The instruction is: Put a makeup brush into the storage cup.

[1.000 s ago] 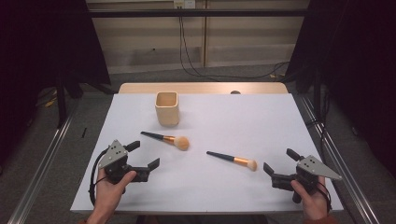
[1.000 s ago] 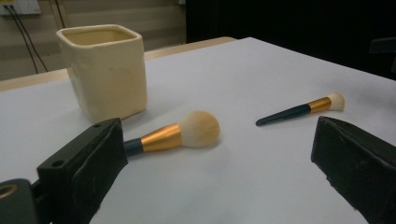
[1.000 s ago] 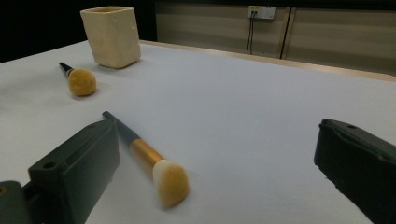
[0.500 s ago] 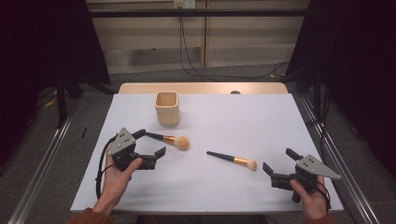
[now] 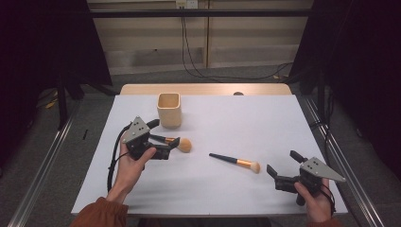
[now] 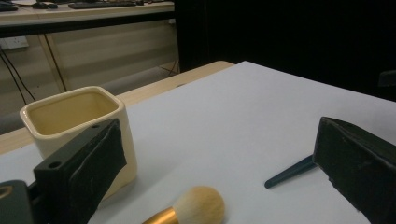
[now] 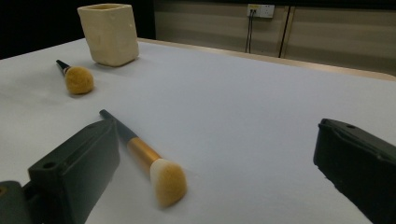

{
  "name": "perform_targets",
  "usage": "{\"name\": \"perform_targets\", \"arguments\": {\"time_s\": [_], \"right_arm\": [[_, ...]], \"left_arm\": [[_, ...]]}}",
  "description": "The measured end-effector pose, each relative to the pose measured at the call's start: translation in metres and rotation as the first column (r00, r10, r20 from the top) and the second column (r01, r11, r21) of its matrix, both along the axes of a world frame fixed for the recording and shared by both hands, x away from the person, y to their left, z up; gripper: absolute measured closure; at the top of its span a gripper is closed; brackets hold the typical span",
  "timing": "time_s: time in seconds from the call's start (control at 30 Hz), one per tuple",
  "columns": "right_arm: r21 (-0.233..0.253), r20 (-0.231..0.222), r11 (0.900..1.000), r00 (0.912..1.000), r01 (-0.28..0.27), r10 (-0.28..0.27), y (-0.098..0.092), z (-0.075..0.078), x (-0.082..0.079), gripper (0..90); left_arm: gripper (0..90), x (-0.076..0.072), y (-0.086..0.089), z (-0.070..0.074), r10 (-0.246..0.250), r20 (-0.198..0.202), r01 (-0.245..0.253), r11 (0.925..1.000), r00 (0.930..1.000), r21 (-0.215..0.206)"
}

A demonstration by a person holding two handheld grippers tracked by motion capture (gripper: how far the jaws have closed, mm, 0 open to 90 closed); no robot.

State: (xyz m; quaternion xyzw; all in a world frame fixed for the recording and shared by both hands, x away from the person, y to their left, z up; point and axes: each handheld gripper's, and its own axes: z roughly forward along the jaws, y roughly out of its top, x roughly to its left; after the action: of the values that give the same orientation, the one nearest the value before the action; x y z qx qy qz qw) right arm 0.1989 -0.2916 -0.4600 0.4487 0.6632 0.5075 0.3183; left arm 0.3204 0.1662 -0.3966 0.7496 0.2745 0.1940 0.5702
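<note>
A brush with a dark handle and a round tan head (image 5: 183,144) lies left of the table's middle, also seen as the fluffy head (image 6: 198,205). My left gripper (image 5: 164,133) is open, one jaw on each side of that brush's handle, close in front of a cream square cup (image 5: 169,109) (image 6: 70,116). A second brush with a gold ferrule (image 5: 236,162) (image 7: 149,163) lies right of the middle, head toward the right. My right gripper (image 5: 283,163) (image 7: 215,140) is open and empty, just right of that brush's head.
A white sheet (image 5: 227,118) covers the table, with a wooden strip at the far edge. Metal rails run along both sides of the table. The first brush (image 7: 78,79) and the cup (image 7: 109,32) lie far off in the right gripper view.
My left gripper has moved forward and right, from the near left of the table to straddle the round-headed brush's handle. The right gripper and both brushes have stayed put.
</note>
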Motion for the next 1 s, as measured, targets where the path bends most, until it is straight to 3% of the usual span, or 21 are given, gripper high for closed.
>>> {"name": "perform_targets", "arguments": {"time_s": [0.1,0.2,0.37,0.6,0.73,0.9,1.0], "right_arm": [[-0.001,0.000,1.000,1.0000,-0.001,0.001,0.000,0.000,0.000,0.0],[-0.005,-0.001,1.000,1.0000,-0.005,0.005,0.001,0.000,0.000,0.0],[-0.008,-0.002,1.000,1.0000,-0.002,0.002,0.001,0.000,0.001,0.0],[-0.008,0.002,1.000,1.0000,-0.005,0.005,0.001,0.000,0.000,0.0],[-0.010,-0.002,1.000,1.0000,-0.008,0.008,0.001,0.000,0.000,0.0],[-0.008,-0.003,1.000,1.0000,-0.008,0.008,0.001,0.000,0.001,0.0],[-0.006,-0.005,1.000,0.9999,-0.011,0.011,0.001,-0.001,0.001,0.0]], "left_arm": [[2.0,0.008,0.000,-0.001,-0.003,0.004,0.003,1.0000,1.0000,0.001],[1.9,0.010,0.000,0.000,0.014,0.043,-0.014,0.9999,0.9990,-0.003],[1.9,0.016,-0.004,-0.002,0.022,0.042,-0.021,0.9993,0.9989,-0.032],[2.0,0.028,-0.008,-0.005,0.021,0.023,-0.020,0.9993,0.9995,-0.031],[3.6,0.042,-0.008,-0.011,0.031,-0.002,-0.031,0.9995,0.9995,-0.002],[2.7,0.051,-0.006,-0.008,0.029,-0.011,-0.030,0.9996,0.9995,-0.004],[2.2,0.055,-0.007,-0.004,0.027,-0.020,-0.026,0.9985,0.9994,0.048]]}}
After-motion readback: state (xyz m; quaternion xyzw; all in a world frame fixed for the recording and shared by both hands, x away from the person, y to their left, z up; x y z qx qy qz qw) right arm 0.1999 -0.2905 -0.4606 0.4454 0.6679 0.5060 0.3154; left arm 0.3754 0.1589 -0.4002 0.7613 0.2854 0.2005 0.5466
